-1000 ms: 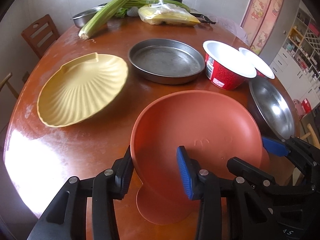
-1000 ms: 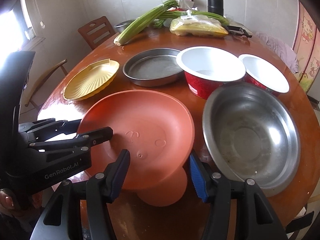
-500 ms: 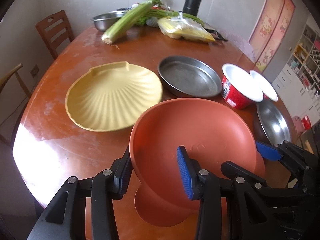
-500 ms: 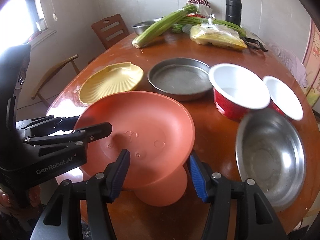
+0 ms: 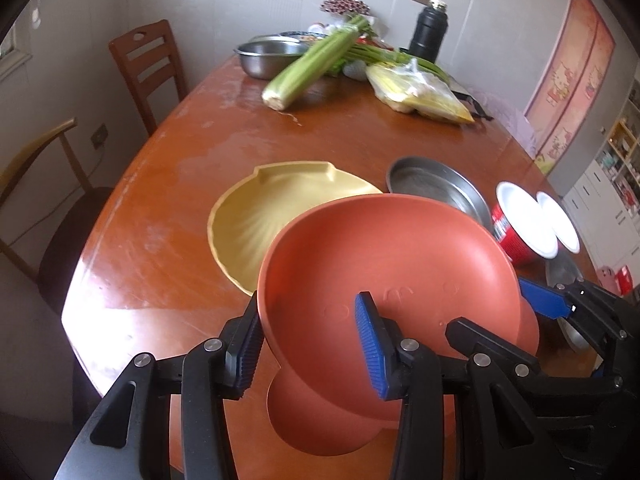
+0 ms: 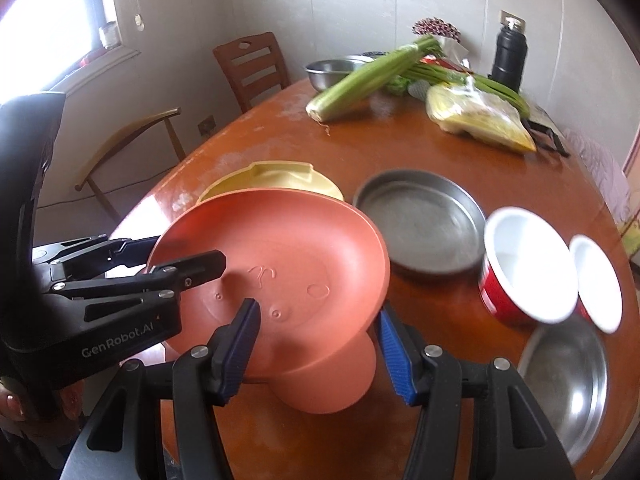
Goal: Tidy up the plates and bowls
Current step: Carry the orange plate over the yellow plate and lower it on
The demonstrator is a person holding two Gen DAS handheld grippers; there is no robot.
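The orange plate [image 5: 384, 272] is gripped by both grippers [image 5: 310, 340] [image 6: 316, 340] above the yellow shell plate [image 5: 256, 216]; nothing is stacked yet.

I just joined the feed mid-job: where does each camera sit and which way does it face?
Left wrist: on the left hand-held gripper, looking down across the table; its fingers clamp the orange plate, right hand-held gripper alongside.
Right wrist: on the right hand-held gripper, same direction; left hand-held gripper alongside.
Shared: orange plate, yellow shell plate.

Pale walls [image 6: 360, 0], wooden chair [image 5: 148, 68], bright window [image 6: 48, 12]
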